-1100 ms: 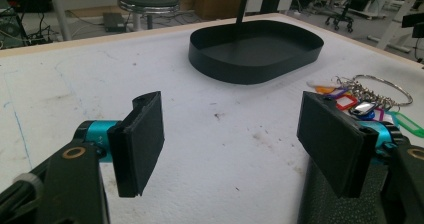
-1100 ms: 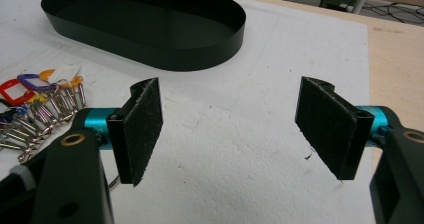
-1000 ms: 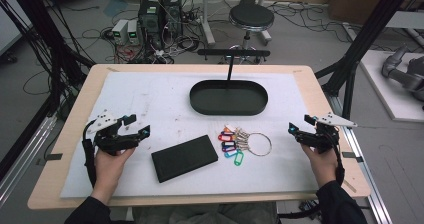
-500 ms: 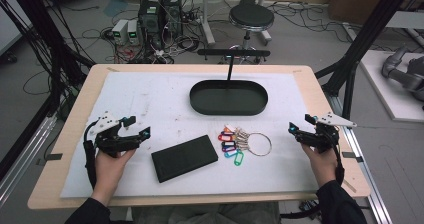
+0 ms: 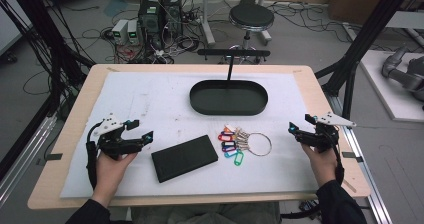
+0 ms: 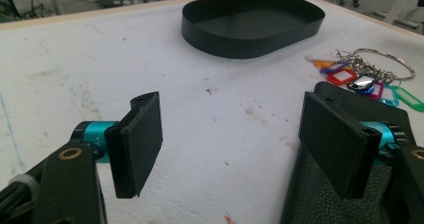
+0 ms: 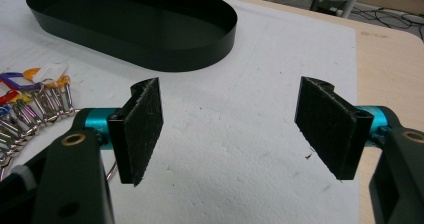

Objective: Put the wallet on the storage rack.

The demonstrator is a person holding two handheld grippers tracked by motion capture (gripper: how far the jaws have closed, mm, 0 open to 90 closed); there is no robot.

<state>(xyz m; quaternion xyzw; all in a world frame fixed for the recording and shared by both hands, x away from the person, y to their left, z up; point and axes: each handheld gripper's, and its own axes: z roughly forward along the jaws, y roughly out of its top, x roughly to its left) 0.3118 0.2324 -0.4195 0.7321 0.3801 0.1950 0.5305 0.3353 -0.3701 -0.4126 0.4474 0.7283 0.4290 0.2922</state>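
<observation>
1. The left gripper point(image 5: 141, 130), black plastic with teal collars behind flat rectangular pads point(image 6: 137, 144), is held low over the white padded mat point(image 5: 150, 99) at the table's left side, jaws spread wide with nothing between them; in the left gripper view its right jaw stands at the near corner of the black wallet.

2. The right gripper point(image 5: 301, 124), of the same build, hovers over the mat's right edge, jaws just as wide apart and likewise holding nothing; its felt-like pads point(image 7: 141, 129) show pale scuffs and lint in the right gripper view.

3. The flat rectangular black wallet point(image 5: 184, 158), with a fine pebbled, leather-like grain, lies at a slant on the mat just beside the left gripper.

4. A bunch of metal keys with coloured plastic tags on a large thin wire ring point(image 5: 242, 141), tags in red, orange, purple, blue and green, sprawls between the wallet and the right gripper, near the wallet's upper right corner and well apart from the right gripper.

5. A shallow oval black tray with a thin upright wall point(image 5: 228, 109) sits beyond the keys at the mat's far middle, nothing inside it.

6. The mat, a faintly stained foam-like sheet, covers a pale wooden table point(image 5: 325, 94).
</observation>
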